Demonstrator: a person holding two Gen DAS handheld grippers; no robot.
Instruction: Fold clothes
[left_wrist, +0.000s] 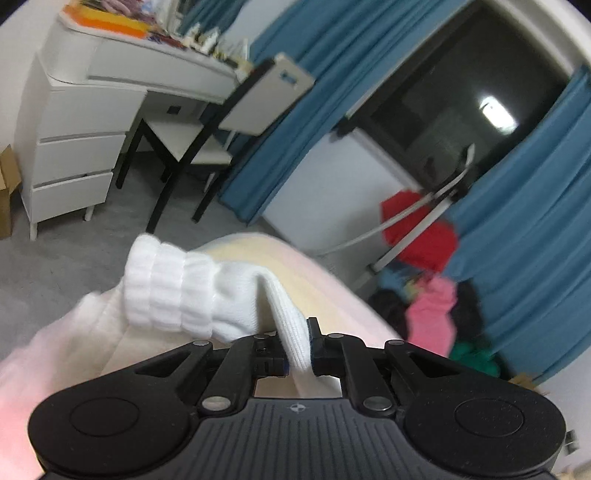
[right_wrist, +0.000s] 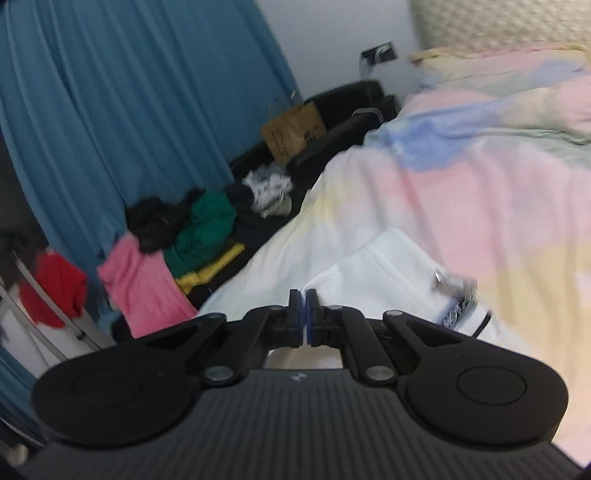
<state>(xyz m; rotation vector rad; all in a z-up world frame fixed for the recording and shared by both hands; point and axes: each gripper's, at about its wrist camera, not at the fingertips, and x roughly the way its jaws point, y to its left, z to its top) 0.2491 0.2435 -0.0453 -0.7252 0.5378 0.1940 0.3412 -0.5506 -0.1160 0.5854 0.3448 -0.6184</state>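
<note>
White knit sleeve (left_wrist: 192, 291) hung lifted mid-frame, pinched in the left claw (left_wrist: 299, 347), the right claw (right_wrist: 303, 317) closed empty over the bed (right_wrist: 461, 192); laying it across the garment looked next.

Motion blur smears the pastel bedspread (right_wrist: 461, 177) and the clothes pile (right_wrist: 177, 236) beside it. The white garment (left_wrist: 207, 291) runs under the left gripper (left_wrist: 299, 354), its lower end hidden. A small metallic object (right_wrist: 456, 291) on the bedspread stays unidentifiable.
</note>
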